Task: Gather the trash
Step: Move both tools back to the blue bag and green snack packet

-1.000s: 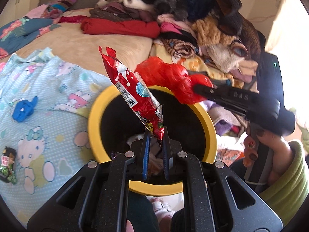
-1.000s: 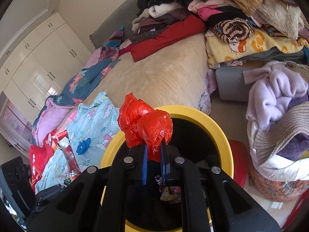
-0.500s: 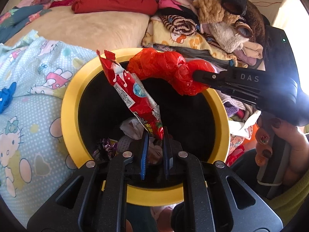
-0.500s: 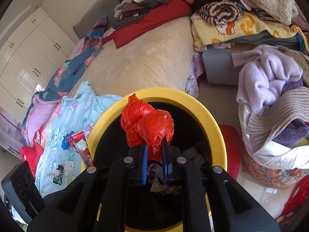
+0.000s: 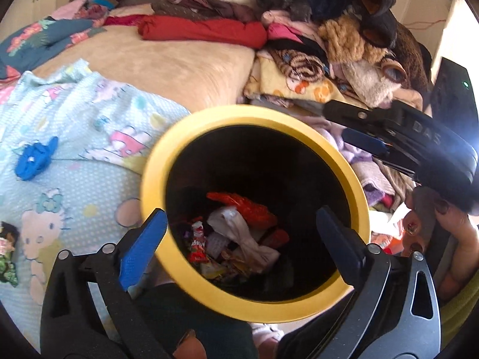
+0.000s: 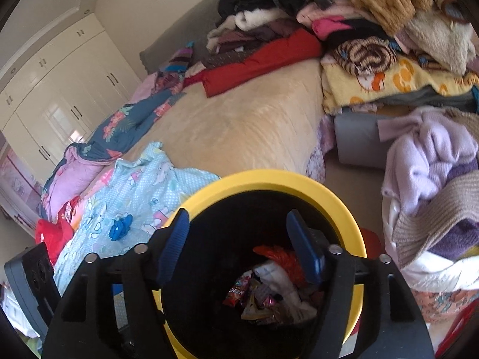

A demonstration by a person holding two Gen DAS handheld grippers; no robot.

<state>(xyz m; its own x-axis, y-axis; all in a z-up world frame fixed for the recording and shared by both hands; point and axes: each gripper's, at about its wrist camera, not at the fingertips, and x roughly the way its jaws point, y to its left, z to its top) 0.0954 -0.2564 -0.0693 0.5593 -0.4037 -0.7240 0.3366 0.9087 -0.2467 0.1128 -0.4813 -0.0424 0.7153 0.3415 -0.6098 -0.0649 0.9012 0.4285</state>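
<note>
bed: beige cover | near side: light-blue cartoon-print blanket, blue crumpled scrap on it, dark snack wrapper at its edge | far side: red folded cloth, floral blue bedding | right: heaped clothes pile

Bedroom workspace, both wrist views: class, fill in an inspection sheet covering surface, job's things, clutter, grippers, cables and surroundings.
Surface: bed with beige cover and a light blue cartoon-print sheet.
Job's things: yellow-rimmed bin holding red plastic bag, red snack wrapper and white paper.
Clutter: blue scrap and small dark packet on the sheet; heap of clothes.
Grippers: left gripper and right gripper over the bin, jaws opening, nothing between them.
Cables: nothing seen.
Surroundings: white wardrobes; laundry pile.
</note>
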